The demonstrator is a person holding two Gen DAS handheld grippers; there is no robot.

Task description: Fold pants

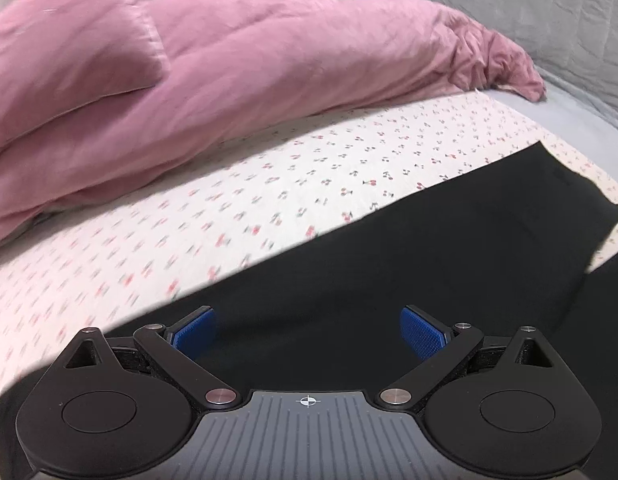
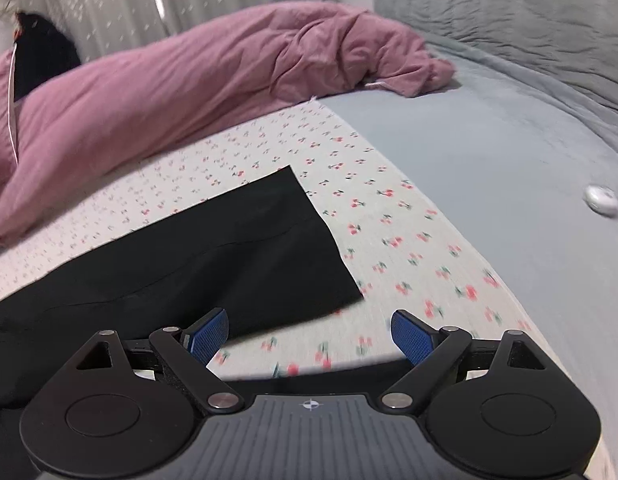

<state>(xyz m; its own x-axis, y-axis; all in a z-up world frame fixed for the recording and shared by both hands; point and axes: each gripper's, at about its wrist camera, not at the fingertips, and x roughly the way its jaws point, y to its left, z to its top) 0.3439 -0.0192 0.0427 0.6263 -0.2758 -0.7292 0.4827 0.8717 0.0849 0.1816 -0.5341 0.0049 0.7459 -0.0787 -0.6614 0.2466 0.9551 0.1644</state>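
Black pants (image 1: 449, 248) are lying flat on a white cherry-print sheet (image 1: 269, 184) spread over a bed, one leg running out to a square-cut hem (image 2: 321, 240) that is resting on the print. The left gripper (image 1: 308, 332) is hanging above the dark fabric with its jaws standing wide apart, blue pads (image 1: 193, 330) showing and nothing between them. The right gripper (image 2: 309, 338) is hovering beside the hem end of the leg, its jaws likewise spread and empty, its left blue pad (image 2: 207, 338) sitting over the edge of the cloth and the right one over bare sheet. Beyond the pants, a rumpled pink duvet (image 1: 237, 80) is bunching along the far side of the bed, with a pink pillow (image 1: 65, 52) leaning against it at the left. A pale blue bedsheet (image 2: 489, 168) is stretching off to the right of the printed one, and a small white object (image 2: 601, 200), too blurred to identify, is lying on it. Grey quilted bedding (image 2: 509, 12) is piling up at the far right.
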